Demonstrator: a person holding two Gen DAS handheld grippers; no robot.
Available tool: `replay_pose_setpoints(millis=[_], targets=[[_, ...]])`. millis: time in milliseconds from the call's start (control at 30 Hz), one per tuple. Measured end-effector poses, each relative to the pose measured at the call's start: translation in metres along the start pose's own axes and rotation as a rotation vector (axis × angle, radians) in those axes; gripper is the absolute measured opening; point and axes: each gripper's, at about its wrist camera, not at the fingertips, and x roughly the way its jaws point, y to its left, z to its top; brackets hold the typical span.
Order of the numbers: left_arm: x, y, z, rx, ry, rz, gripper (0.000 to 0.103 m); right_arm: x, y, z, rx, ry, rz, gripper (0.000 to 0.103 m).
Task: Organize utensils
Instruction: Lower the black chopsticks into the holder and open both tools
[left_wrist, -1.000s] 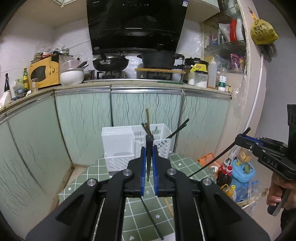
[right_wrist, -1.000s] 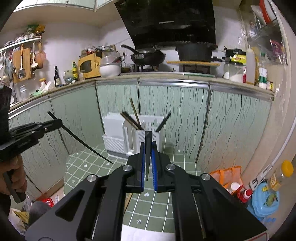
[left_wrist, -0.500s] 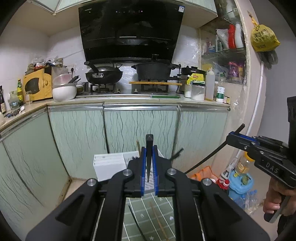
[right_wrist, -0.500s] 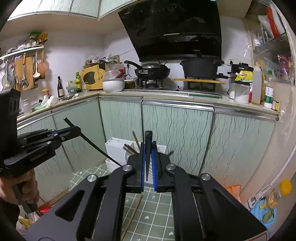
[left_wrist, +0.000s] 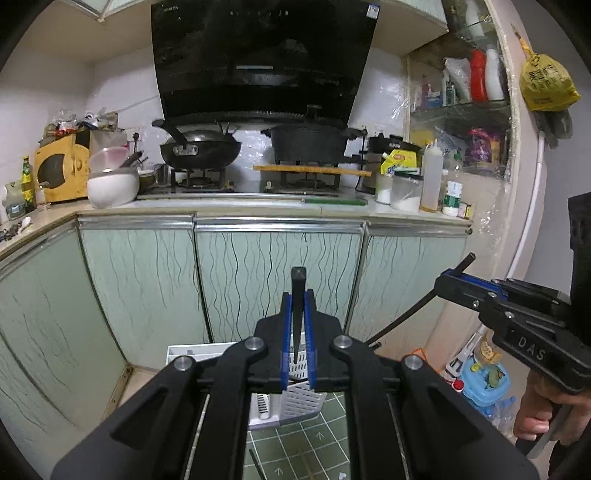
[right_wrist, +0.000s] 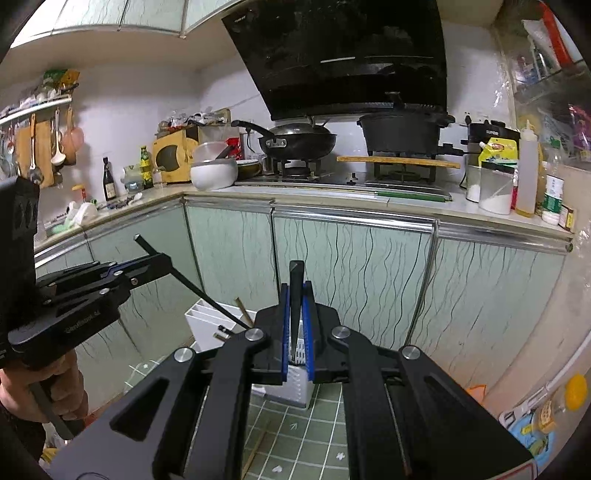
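My left gripper (left_wrist: 297, 325) is shut on a black chopstick (left_wrist: 297, 291), held raised above the table. My right gripper (right_wrist: 296, 321) is shut on a second black chopstick (right_wrist: 296, 291). Each gripper shows in the other's view: the right one (left_wrist: 448, 280) with its chopstick (left_wrist: 402, 317) slanting down-left, the left one (right_wrist: 157, 260) with its chopstick (right_wrist: 207, 299) slanting down-right. The white utensil holder (left_wrist: 291, 402) stands low, mostly hidden behind my fingers; it also shows in the right wrist view (right_wrist: 210, 325) with several chopsticks in it. A wooden chopstick (right_wrist: 258, 446) and a dark one (left_wrist: 256, 463) lie on the table.
The green checked table (left_wrist: 314, 454) is below. Behind stand pale green cabinets (left_wrist: 277, 280) and a counter with a wok (left_wrist: 199, 147), a black pot (left_wrist: 308, 142), a white bowl (left_wrist: 110, 184) and bottles (left_wrist: 432, 181). Floor clutter sits at right (left_wrist: 484, 376).
Both grippers have tilted and risen, so the holder and table have dropped low in both views. Each still grips its chopstick.
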Motion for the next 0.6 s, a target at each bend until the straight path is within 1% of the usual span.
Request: replay_pose_setpoints(millis=[133, 367, 467, 500, 533, 567, 600], targets=[[0.029, 0.004, -0.010, 0.005, 0.033, -0.002, 0.006, 0.028, -0.002, -0.008, -0.021, 0.028, 0.001, 0.006], [0.065, 0.008, -0.034, 0.040, 0.079, -0.011, 0.006, 0.071, -0.004, -0.029, -0.042, 0.087, 0.014, 0.006], [0.072, 0.010, -0.040, 0.059, 0.094, 0.000, 0.007, 0.083, -0.005, -0.036, -0.048, 0.120, -0.011, 0.006], [0.073, 0.012, -0.042, 0.059, 0.097, 0.014, 0.010, 0.083, -0.007, -0.038, -0.044, 0.115, -0.029, 0.010], [0.072, 0.014, -0.044, 0.057, 0.099, 0.024, 0.027, 0.082, -0.007, -0.039, -0.043, 0.110, -0.042, 0.016], [0.068, 0.016, -0.044, 0.056, 0.093, 0.040, 0.045, 0.078, -0.009, -0.040, -0.039, 0.102, -0.057, 0.042], [0.064, 0.018, -0.044, 0.053, 0.082, 0.057, 0.085, 0.074, -0.011, -0.040, -0.034, 0.090, -0.068, 0.072]])
